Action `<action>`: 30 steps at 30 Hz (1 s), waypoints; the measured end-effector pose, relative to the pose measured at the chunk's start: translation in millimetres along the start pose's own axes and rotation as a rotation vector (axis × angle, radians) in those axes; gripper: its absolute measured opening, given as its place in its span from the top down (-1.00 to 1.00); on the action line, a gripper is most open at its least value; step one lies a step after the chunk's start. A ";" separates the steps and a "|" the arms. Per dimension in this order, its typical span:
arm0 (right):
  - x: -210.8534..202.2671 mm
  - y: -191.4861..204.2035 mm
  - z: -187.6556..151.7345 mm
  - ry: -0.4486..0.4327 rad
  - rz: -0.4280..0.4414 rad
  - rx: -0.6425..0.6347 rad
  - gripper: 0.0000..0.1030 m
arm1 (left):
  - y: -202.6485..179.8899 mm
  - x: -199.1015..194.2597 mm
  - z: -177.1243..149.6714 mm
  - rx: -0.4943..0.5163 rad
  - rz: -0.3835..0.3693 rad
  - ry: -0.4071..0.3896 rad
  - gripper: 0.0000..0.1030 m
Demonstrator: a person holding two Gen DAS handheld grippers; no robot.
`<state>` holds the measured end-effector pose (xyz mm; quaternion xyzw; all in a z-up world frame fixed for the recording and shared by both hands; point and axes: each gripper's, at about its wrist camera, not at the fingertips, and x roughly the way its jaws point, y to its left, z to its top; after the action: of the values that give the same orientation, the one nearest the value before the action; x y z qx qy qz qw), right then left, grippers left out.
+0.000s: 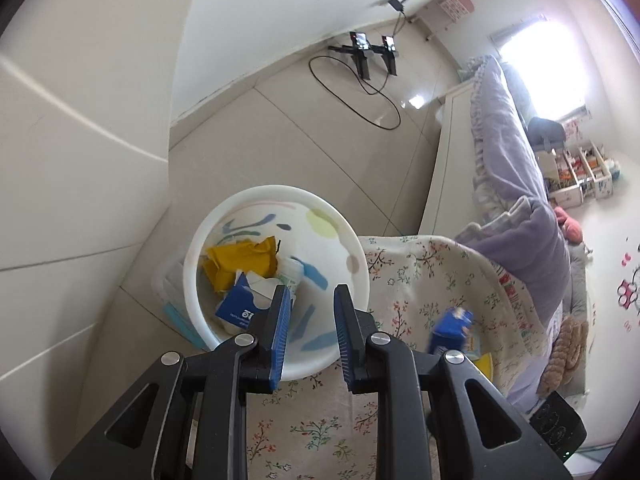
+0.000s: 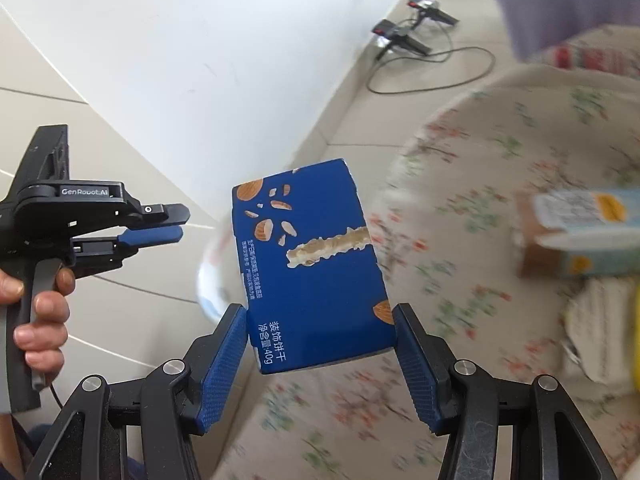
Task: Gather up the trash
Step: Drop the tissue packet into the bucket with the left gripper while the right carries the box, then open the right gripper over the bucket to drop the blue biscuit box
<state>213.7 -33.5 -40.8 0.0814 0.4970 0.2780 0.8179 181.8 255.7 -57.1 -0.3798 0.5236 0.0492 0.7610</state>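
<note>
A white bin (image 1: 276,197) with pastel blotches stands on the floor beside a floral-covered surface. It holds a crumpled yellow wrapper (image 1: 240,260), a blue tissue pack (image 1: 236,308) and other scraps. My left gripper (image 1: 311,292) hovers over the bin's near rim, open a little, with nothing between its blue pads. It shows from the side in the right wrist view as the left gripper (image 2: 180,223), held by a hand. My right gripper (image 2: 320,314) is shut on a dark blue biscuit box (image 2: 312,264), held above the floral cloth's edge. The same biscuit box (image 1: 452,326) appears blurred in the left wrist view.
The floral cloth (image 1: 400,280) carries a pale carton (image 2: 580,232) and something yellow (image 2: 636,340) at the right. A white cabinet front (image 1: 80,160) rises left of the bin. On the tiled floor beyond lie a black cable and stands (image 1: 360,56). A bed with a purple blanket (image 1: 512,140) is right.
</note>
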 end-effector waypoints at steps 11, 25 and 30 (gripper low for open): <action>101.3 62.1 37.8 0.063 -0.048 -0.074 -0.44 | 8.5 -8.1 5.4 -0.037 -0.029 -0.014 0.53; 38.1 7.6 22.5 0.056 -0.089 -0.003 -0.47 | -62.7 17.7 -22.1 0.217 -0.013 0.059 0.53; -18.0 -24.4 25.8 0.004 -0.139 -0.001 -0.47 | -108.8 34.4 -47.0 0.382 -0.018 0.093 0.53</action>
<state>238.6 -59.8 -24.3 0.0460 0.5032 0.2210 0.8341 212.9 138.1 -36.1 -0.2351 0.5545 -0.0755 0.7947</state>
